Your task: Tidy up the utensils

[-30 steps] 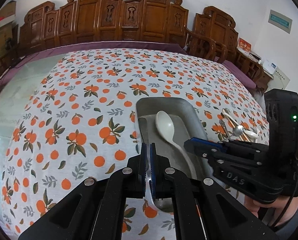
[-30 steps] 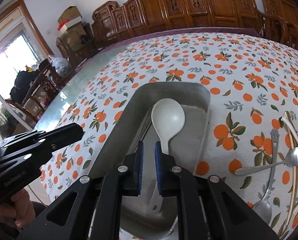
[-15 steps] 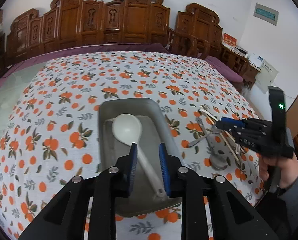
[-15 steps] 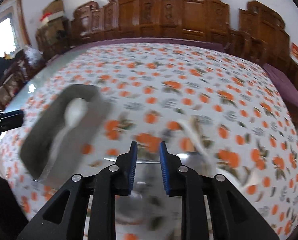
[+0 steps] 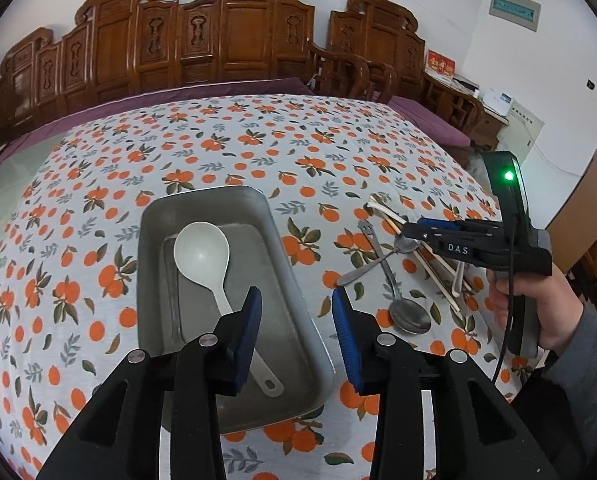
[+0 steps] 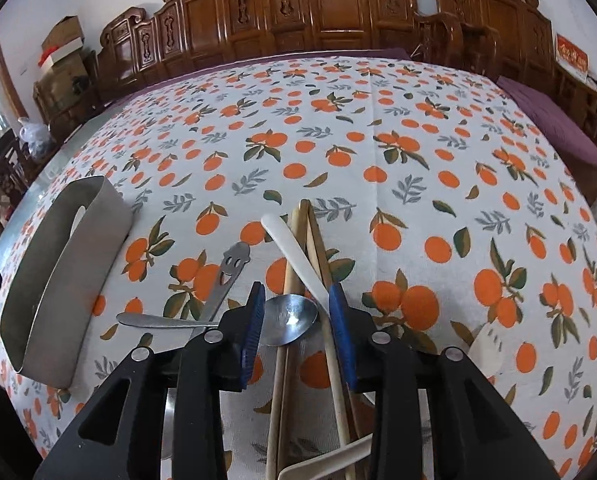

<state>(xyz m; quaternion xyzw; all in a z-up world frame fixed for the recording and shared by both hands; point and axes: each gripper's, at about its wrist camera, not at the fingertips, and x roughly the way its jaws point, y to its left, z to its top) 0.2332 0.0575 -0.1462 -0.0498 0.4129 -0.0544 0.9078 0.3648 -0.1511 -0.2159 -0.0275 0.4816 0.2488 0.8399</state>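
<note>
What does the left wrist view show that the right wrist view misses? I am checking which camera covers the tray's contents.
Only the left wrist view shows the white spoon lying whole in the metal tray, and the right gripper from outside. Only the right wrist view shows the smiley-handled utensil and chopsticks close up. Both show the tray and the orange-print tablecloth.
</note>
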